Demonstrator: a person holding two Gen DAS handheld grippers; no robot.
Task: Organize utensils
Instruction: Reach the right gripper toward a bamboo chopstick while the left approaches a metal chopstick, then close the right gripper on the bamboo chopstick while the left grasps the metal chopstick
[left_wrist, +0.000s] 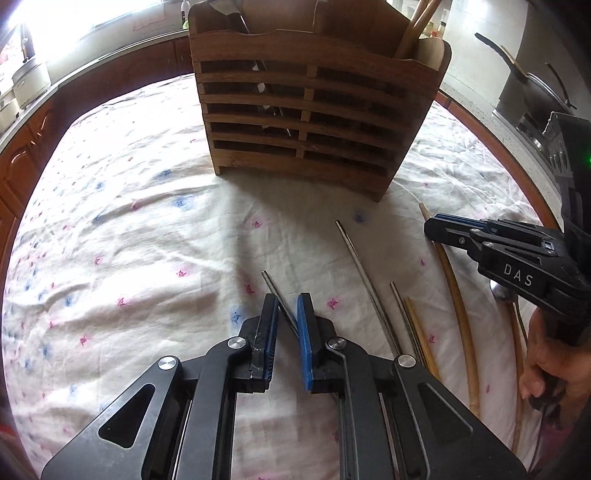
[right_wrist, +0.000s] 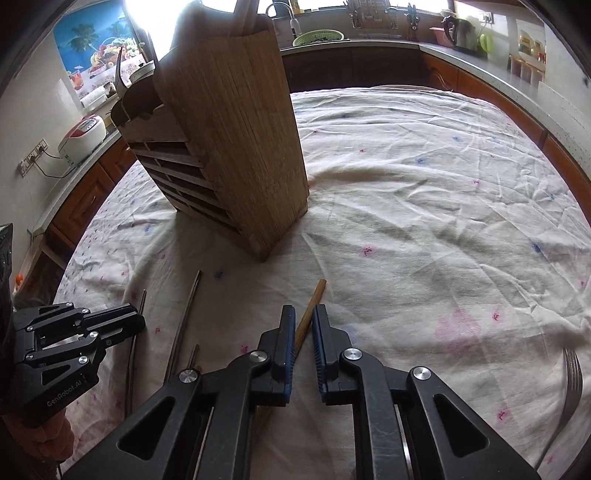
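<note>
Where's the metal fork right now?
The silver metal fork lies on the floral tablecloth at the right wrist view's lower right edge, tines pointing away, right of the right gripper and apart from it.

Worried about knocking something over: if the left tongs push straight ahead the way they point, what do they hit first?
Probably the wooden utensil holder. The left tongs straddle a metal chopstick on the tablecloth; beyond it only bare cloth shows before the holder's slatted front, though depth is hard to judge.

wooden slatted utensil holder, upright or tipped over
Upright. The wooden slatted utensil holder stands on its base on the floral tablecloth, open top upward, with wooden sticks poking out of it.
</note>
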